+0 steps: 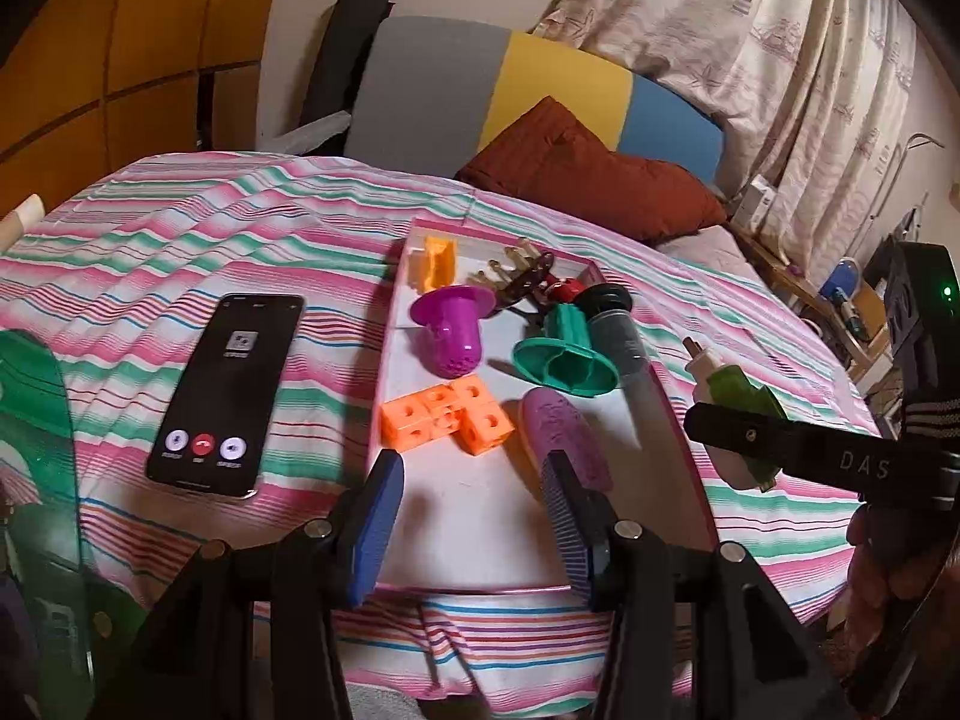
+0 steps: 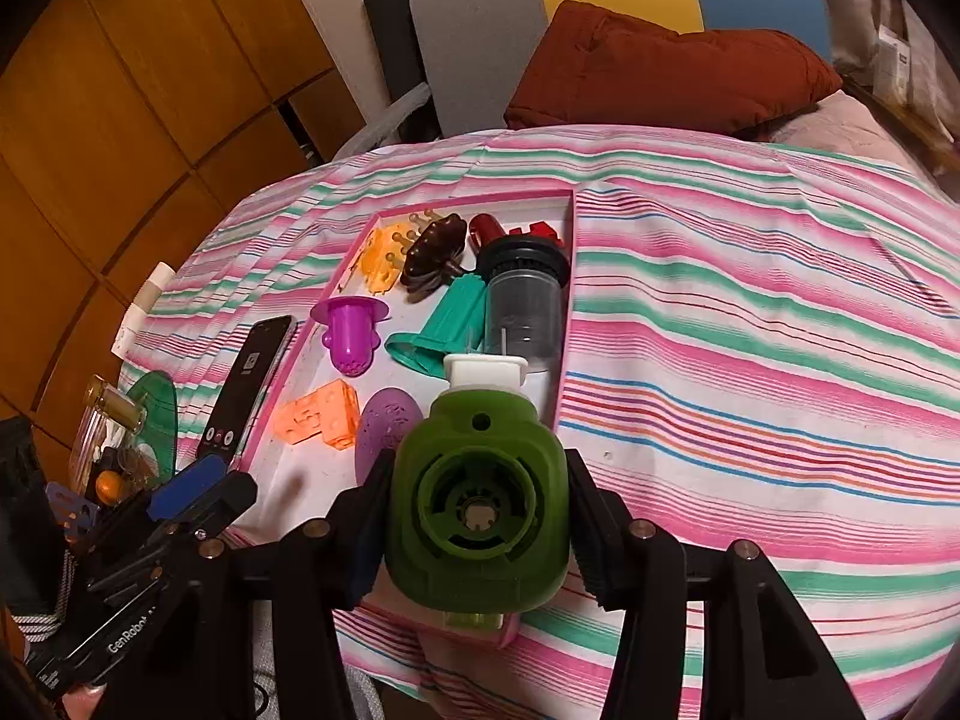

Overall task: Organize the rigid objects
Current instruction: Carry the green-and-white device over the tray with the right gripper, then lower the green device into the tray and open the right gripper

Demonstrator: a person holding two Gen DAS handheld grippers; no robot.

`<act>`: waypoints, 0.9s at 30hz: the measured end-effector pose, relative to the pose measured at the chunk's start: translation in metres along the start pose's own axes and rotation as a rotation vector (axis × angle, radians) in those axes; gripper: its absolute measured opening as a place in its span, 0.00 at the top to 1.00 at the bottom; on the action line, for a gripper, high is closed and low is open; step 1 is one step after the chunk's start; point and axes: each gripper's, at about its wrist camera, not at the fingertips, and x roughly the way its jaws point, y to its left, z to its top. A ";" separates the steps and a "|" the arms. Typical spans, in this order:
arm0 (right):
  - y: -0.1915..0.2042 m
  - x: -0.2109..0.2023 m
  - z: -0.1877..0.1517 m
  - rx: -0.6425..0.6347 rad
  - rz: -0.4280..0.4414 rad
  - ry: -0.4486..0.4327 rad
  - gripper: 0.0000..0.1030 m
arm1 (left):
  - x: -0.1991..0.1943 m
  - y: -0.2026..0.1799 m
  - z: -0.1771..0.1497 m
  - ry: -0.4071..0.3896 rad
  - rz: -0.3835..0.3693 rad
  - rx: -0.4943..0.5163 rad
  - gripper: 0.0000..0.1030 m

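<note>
My right claw (image 2: 477, 516) is clamped on a green nozzle-like piece (image 2: 477, 504) with a white spout (image 2: 485, 373), one finger pressed against each flank, and nothing in that view suggests it is slipping. In the left wrist view the same piece (image 1: 741, 414) hangs at the right edge of the frame, just outside the long side of the pink-rimmed tray (image 1: 672, 420). My left claw (image 1: 474, 516) holds nothing; its jaws stand apart above the near end of the tray, in the lower middle of that frame.

The job, as I judge it, is to set this green piece into the tray with the other hard things. The upper part of the tray is crowded: the teal funnel (image 2: 444, 330), the grey cylinder (image 2: 525, 306), the magenta plug (image 2: 351, 336) and the dark comb-like piece (image 2: 435, 255). The orange blocks (image 2: 318, 414) and the purple oval (image 2: 387, 426) fill the middle. The bare white floor at the bottom of the tray looks like the only free spot, so I would aim there.

To do it well, I should carry the piece over the rim rather than drag across it, lower it until it bears on the floor, and only then let go. The bed (image 2: 750, 300) under the tray is soft, so pressing down could tip everything. My left claw sits over that free spot and should draw aside first. The phone (image 1: 228, 390) lies beside the tray's far side, clear of my path.
</note>
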 end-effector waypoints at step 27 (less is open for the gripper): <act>0.033 0.050 0.002 -0.124 -0.238 0.009 0.48 | -0.018 0.022 0.008 -0.007 0.152 -0.038 0.53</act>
